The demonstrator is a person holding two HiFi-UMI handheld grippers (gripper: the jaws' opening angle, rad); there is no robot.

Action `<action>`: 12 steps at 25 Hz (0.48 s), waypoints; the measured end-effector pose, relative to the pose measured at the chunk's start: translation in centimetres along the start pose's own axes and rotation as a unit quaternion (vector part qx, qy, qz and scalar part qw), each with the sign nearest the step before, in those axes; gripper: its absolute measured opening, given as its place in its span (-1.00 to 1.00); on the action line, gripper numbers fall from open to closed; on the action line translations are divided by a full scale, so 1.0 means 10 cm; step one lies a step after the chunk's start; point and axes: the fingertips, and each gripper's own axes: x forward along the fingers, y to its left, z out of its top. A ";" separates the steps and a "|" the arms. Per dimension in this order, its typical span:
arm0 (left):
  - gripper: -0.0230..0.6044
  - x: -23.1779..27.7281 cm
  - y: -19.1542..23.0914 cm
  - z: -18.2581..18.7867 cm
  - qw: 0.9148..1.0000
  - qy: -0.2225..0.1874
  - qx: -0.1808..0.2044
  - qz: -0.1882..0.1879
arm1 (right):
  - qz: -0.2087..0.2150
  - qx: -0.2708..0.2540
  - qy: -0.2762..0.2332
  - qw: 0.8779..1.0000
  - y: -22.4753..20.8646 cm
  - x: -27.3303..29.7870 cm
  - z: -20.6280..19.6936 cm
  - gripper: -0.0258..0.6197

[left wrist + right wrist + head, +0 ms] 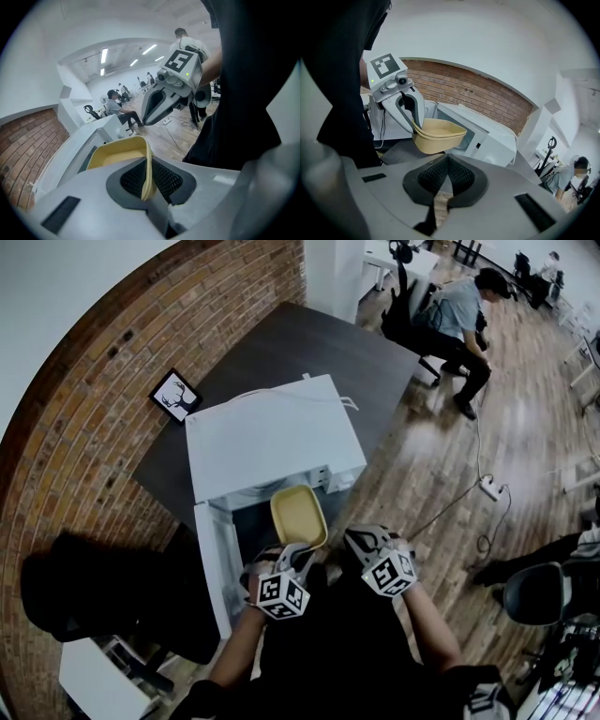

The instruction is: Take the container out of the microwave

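The left gripper pinches the near rim of the yellow container, with the thin wall squeezed between its two dark pads. The container is carried by that rim alone. It hangs level in the air just in front of the open mouth of the white microwave and rests on nothing.

The right gripper is beside it on the right, apart from the container. Its jaws are pressed together with nothing between them.

The microwave door stands swung out to the left. The microwave sits at the near end of a dark table, and a framed picture lies near the table's left edge by the brick wall. Well beyond the table's far end, a person sits on a chair on the wooden floor.
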 end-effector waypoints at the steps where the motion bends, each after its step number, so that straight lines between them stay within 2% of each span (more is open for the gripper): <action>1: -0.83 0.00 -0.01 0.00 1.000 0.000 0.001 -0.001 | 0.000 0.000 0.000 1.000 0.01 0.00 -0.01 -0.93; 12: -0.83 -0.03 -0.08 -0.03 1.000 0.005 0.004 0.000 | -0.002 0.004 -0.001 1.000 0.07 -0.02 -0.04 -0.93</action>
